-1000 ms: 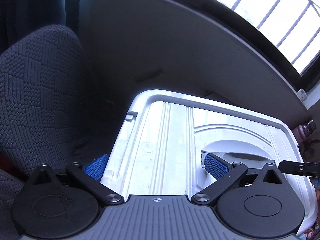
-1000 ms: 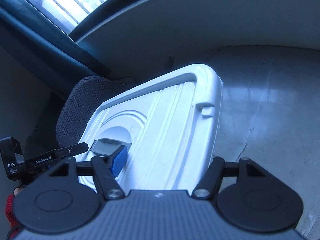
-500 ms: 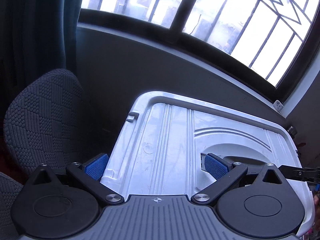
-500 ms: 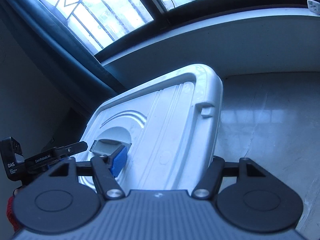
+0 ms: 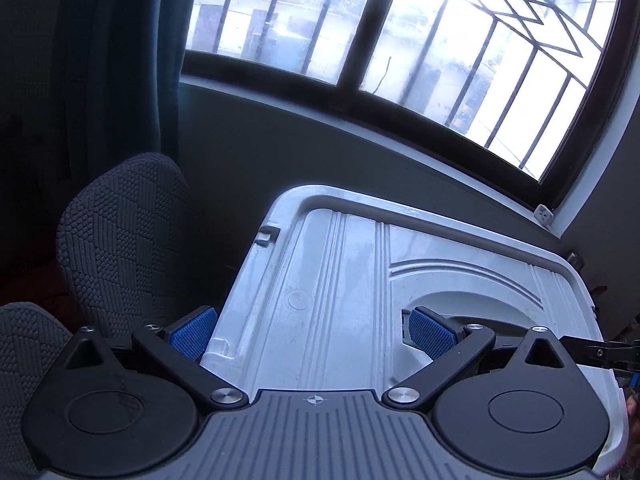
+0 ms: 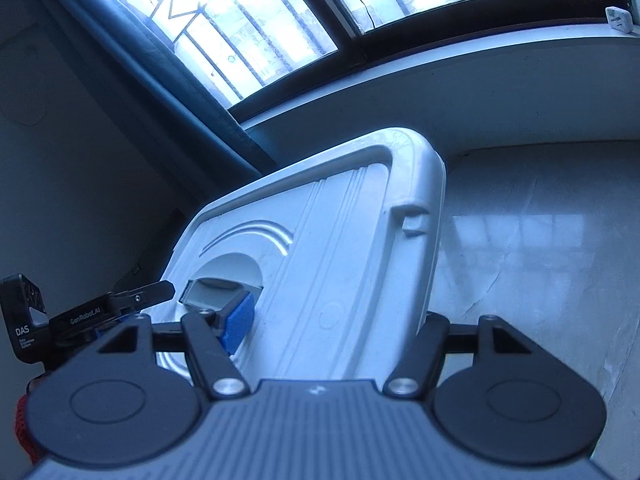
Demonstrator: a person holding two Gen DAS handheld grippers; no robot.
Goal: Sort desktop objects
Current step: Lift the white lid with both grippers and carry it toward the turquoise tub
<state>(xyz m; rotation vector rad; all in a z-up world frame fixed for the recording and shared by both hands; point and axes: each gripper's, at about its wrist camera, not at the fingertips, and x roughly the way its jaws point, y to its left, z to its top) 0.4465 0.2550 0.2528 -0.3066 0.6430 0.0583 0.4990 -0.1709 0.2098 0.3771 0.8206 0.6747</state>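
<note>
My left gripper (image 5: 312, 330) and right gripper (image 6: 332, 320) both point slightly downward. Each clamps half-open across one end of the white lid (image 5: 340, 280), one finger in its central handle recess.

Left gripper (image 5: 312, 334), right gripper (image 6: 332, 326): black linkages, blue textured pads, silver screws.

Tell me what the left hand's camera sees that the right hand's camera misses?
Only the left view shows the dark patterned chair. Only the right view shows the pale shiny floor. Both show the white plastic lid, each gripper clamped on one end of it, the barred window, the dark curtain and the small white socket by the sill.
</note>
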